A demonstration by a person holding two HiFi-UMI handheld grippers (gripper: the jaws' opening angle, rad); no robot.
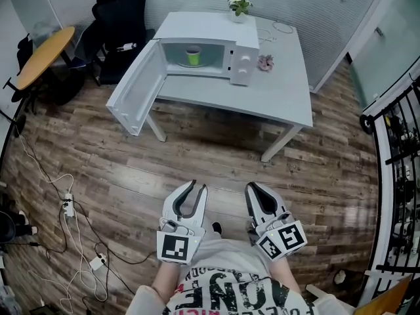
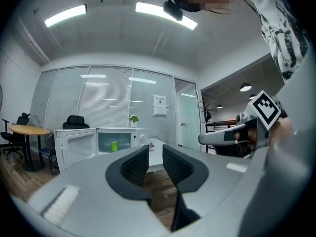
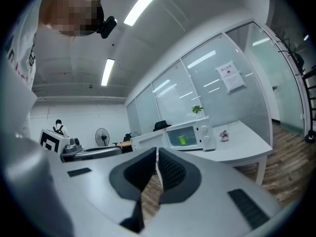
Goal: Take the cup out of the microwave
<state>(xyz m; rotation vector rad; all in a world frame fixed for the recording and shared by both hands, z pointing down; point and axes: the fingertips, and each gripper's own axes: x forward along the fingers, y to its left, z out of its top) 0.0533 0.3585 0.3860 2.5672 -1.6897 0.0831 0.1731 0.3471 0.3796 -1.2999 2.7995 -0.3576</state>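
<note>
Two grippers hang level in front of the person, well short of the counter (image 1: pixel 289 97). The left gripper (image 1: pixel 198 185) has its jaws apart with nothing between them, and the right gripper (image 1: pixel 253 186) has its jaws together and holds nothing. The cup (image 1: pixel 193 56), small and green, stands upright inside the microwave (image 1: pixel 243 61), far ahead of both pairs of jaws and well apart from them. In the left gripper view it sits a little left of the gap between the jaws. The door (image 1: pixel 134 90) is swung wide open on the left, so the way in looks unobstructed. The cup looks light and thin-walled, probably plastic or paper, so a hard squeeze could dent it or pop it out of the jaws. Whether it holds liquid cannot be told from here, so it is safest kept upright. The best hold is likely across its side at about mid-height, one jaw on each flank, with the jaws entering level through the opening. The left jaws, already spread, seem the readier pair.
</note>
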